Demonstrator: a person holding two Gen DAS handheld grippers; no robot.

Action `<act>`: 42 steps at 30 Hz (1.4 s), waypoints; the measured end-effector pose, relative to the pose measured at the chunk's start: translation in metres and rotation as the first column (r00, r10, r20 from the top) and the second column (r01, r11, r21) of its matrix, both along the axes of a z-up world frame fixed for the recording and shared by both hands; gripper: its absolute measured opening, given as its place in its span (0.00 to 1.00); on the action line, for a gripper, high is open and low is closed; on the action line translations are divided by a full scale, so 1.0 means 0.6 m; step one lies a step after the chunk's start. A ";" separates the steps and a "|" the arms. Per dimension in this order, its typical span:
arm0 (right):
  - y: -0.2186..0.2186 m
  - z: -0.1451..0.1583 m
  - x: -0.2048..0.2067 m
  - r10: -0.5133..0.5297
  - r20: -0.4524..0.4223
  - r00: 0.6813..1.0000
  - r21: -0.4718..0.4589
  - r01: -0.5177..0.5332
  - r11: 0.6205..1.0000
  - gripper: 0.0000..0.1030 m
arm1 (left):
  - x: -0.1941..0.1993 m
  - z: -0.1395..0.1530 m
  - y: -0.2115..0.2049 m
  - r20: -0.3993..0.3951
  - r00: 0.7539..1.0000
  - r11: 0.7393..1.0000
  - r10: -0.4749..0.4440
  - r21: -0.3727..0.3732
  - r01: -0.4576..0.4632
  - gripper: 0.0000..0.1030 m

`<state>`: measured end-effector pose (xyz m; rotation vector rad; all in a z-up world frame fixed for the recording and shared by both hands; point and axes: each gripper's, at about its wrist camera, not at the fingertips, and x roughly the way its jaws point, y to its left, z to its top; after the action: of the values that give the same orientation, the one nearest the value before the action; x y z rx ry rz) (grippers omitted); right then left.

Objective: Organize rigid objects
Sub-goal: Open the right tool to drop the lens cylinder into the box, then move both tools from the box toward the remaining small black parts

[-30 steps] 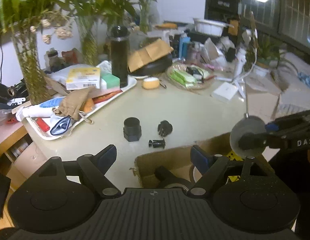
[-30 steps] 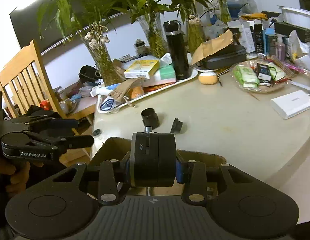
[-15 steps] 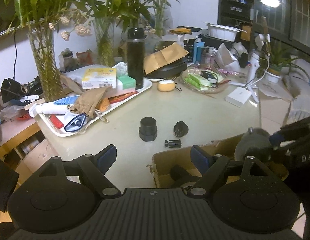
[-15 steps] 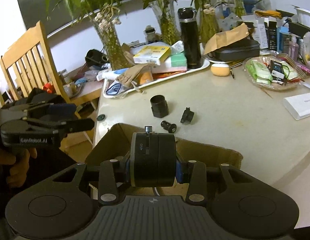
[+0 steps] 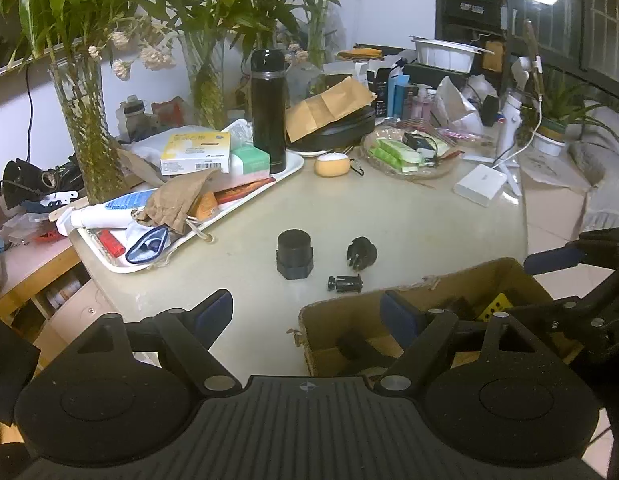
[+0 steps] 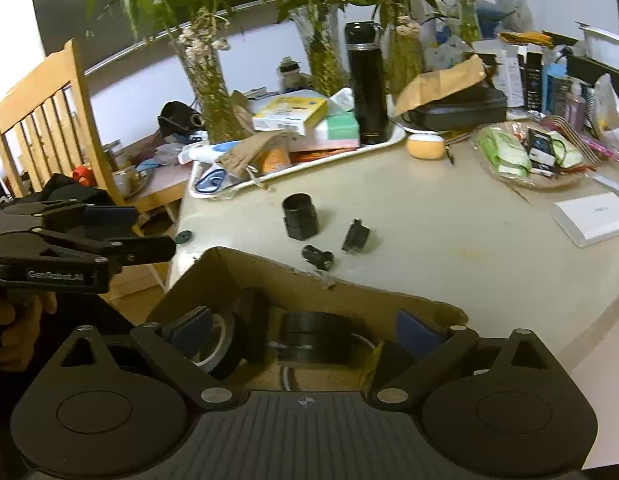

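- fingers of the right gripper (image 6: 305, 330) spread wide over the cardboard box (image 6: 269, 276), gripping nothing; a black round part (image 6: 315, 336) lies inside.
- left gripper (image 5: 307, 312) likewise spread, empty.
- black cylinder (image 5: 294, 254), plug (image 5: 361, 252) and small connector (image 5: 345, 283) sit on the table (image 5: 409, 232), near the box.

Left tool (image 5: 307, 312): fingers spread wide, nothing between the blue pads, pointing forward and level.
Left tool in the right wrist view (image 6: 149, 232): at the far left, seen side-on, fingers pointing right.
Left hand (image 6: 13, 320): bare, wrapped around the left tool's handle from below.
Right tool (image 6: 305, 330): fingers spread wide, nothing held between the pads.
Right tool in the left wrist view (image 5: 565, 280): at the right edge, blue-padded fingers pointing left.
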<state>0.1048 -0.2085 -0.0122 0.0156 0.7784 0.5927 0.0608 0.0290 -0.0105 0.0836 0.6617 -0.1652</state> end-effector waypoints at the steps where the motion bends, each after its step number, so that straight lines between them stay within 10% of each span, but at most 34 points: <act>1: -0.004 -0.001 0.001 -0.009 0.004 1.000 0.002 0.009 1.000 1.00 | 0.000 0.000 -0.002 0.001 1.000 1.000 0.000 0.000 0.000 0.79; 42: -0.004 0.009 0.036 -0.033 0.109 0.993 -0.031 0.037 0.999 1.00 | 0.036 -0.008 0.022 -0.039 0.999 0.999 -0.010 -0.047 0.008 0.78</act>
<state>0.1265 -0.2106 -0.0068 -0.0327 0.6806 0.5431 0.0822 0.0421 -0.0150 0.0379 0.6964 -0.1912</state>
